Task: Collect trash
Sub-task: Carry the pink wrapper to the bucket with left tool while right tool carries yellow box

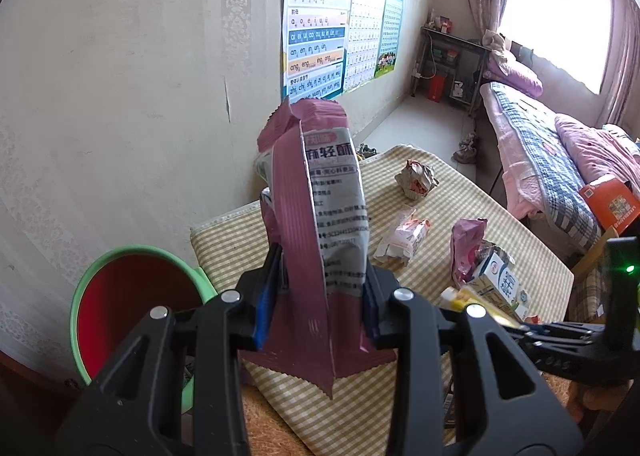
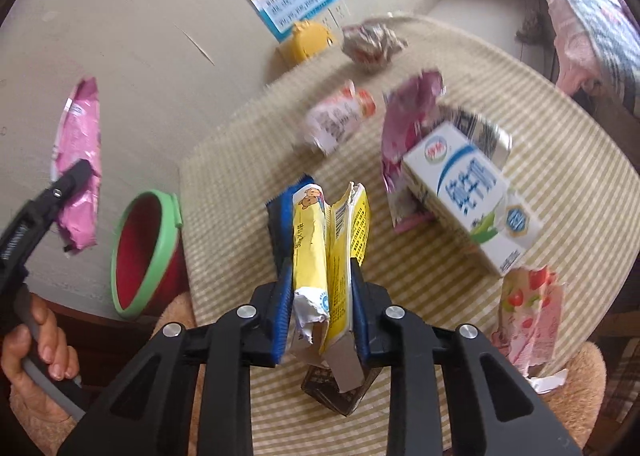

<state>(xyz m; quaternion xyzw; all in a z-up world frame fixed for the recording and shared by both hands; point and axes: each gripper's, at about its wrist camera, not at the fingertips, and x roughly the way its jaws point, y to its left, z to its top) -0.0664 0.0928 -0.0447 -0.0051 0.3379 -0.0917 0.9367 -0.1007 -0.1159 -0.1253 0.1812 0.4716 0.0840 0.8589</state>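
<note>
My left gripper [image 1: 324, 308] is shut on a pink and grey snack wrapper [image 1: 316, 224] and holds it upright above the table's near left corner; it also shows in the right wrist view [image 2: 78, 160]. My right gripper [image 2: 320, 296] is shut on a torn yellow carton [image 2: 328, 252], lifted over the checked table [image 2: 460, 296]. A green-rimmed red bin [image 1: 132, 304] stands left of the table, below the wrapper, also in the right wrist view [image 2: 148, 252].
On the table lie a white and blue milk carton [image 2: 468, 192], a pink foil wrapper [image 2: 408, 116], a small pink pouch [image 2: 340, 116], a crumpled wrapper ball [image 2: 372, 42] and a strawberry-print wrapper [image 2: 528, 316]. A bed [image 1: 560, 160] stands to the right.
</note>
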